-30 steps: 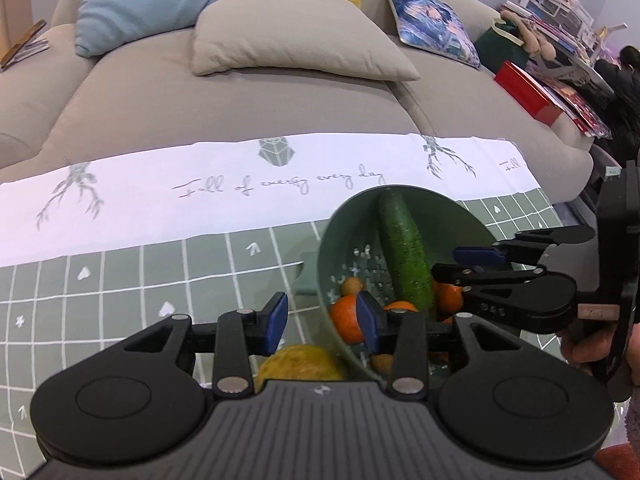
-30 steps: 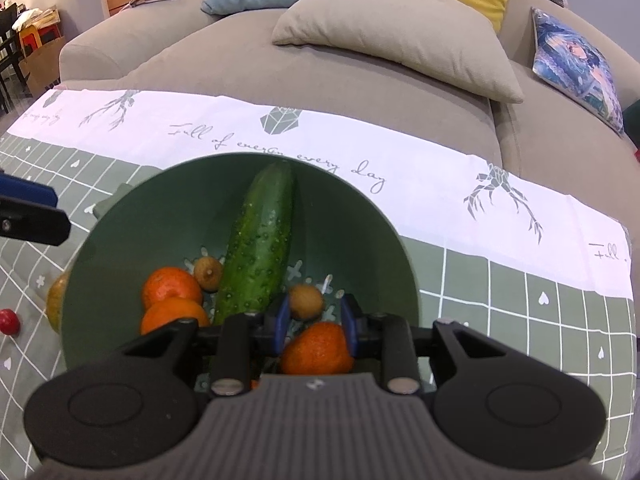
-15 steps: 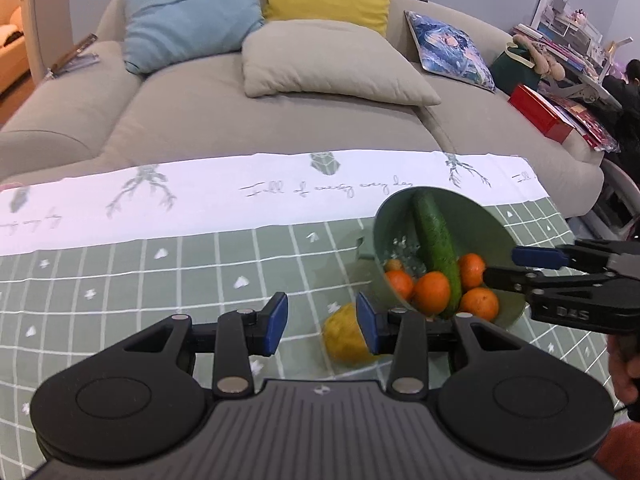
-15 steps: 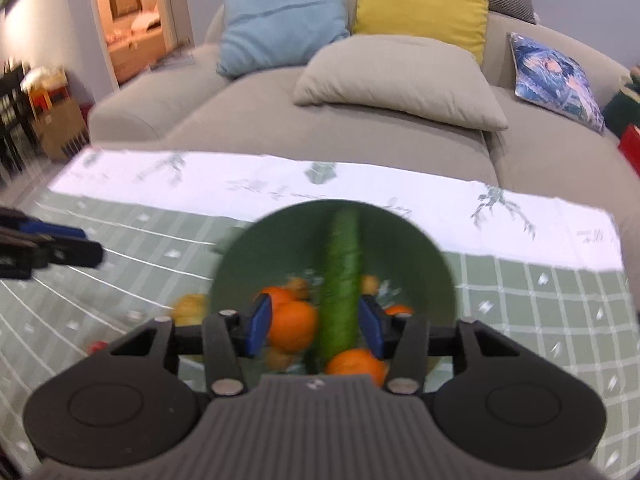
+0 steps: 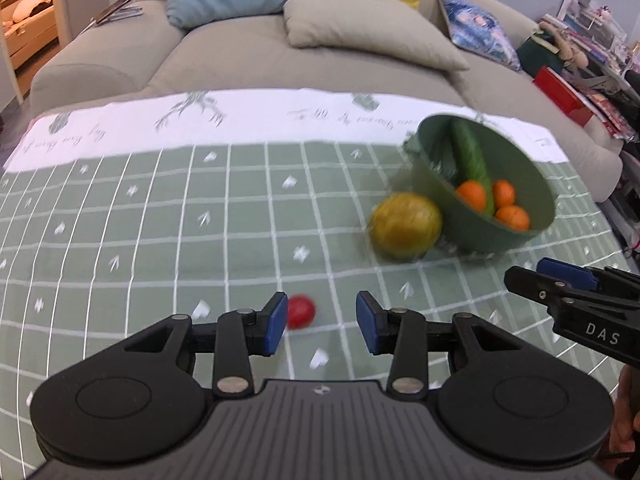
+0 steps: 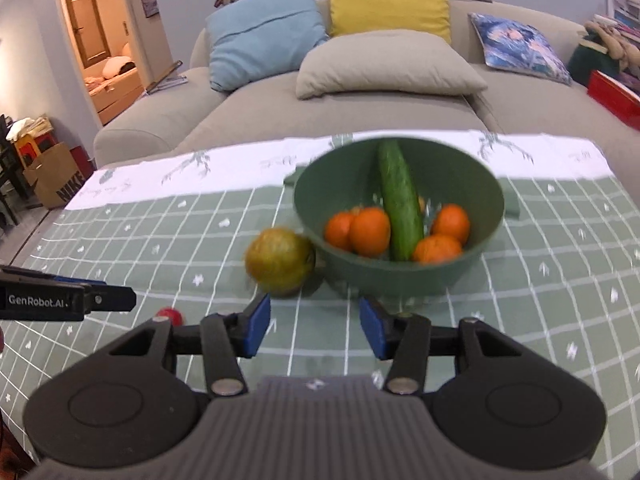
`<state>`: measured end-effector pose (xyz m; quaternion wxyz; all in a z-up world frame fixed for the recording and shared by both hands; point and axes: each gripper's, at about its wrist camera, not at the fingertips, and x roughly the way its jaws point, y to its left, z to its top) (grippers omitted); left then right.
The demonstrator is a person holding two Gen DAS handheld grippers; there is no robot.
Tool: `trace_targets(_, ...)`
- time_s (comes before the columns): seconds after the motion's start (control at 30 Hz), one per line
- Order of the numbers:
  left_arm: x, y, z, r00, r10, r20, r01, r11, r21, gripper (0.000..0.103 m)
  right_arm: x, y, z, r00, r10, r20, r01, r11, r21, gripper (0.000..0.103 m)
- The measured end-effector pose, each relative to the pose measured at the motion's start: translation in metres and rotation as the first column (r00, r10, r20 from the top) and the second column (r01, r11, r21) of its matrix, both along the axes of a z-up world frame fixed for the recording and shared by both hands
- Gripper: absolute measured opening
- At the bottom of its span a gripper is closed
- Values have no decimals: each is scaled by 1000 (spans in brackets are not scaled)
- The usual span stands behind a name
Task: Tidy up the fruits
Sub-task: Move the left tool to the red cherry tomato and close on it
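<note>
A green bowl [image 6: 472, 276] stands on the green checked tablecloth and holds a cucumber [image 6: 400, 200] and several oranges [image 6: 370, 230]. It also shows in the left wrist view [image 5: 480, 236]. A yellow-green round fruit [image 6: 280, 261] rests against the bowl's left side. A small red fruit [image 5: 300, 311] lies on the cloth just beyond my left gripper [image 5: 321, 322], which is open and empty. My right gripper [image 6: 314, 326] is open and empty, a short way in front of the bowl.
A grey sofa [image 6: 360, 104] with blue, yellow, beige and patterned cushions runs along the table's far edge. A red box [image 5: 560, 92] and clutter sit at the right. A paper bag [image 6: 56, 176] stands on the floor at the left.
Both grippers have pulled back and up from the bowl. The right gripper, earlier closer around an orange inside the bowl, now stands open and clear of it. The small red fruit has come into view.
</note>
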<state>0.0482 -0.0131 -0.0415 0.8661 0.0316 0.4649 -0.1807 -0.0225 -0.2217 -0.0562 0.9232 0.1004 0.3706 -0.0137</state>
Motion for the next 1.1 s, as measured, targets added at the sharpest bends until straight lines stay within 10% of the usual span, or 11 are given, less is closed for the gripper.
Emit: trace_targets(1.1,22,14,-65,998,40,-40,-40,999,1,48,22,20,-58,993,28,-115,-31,999,-22,54)
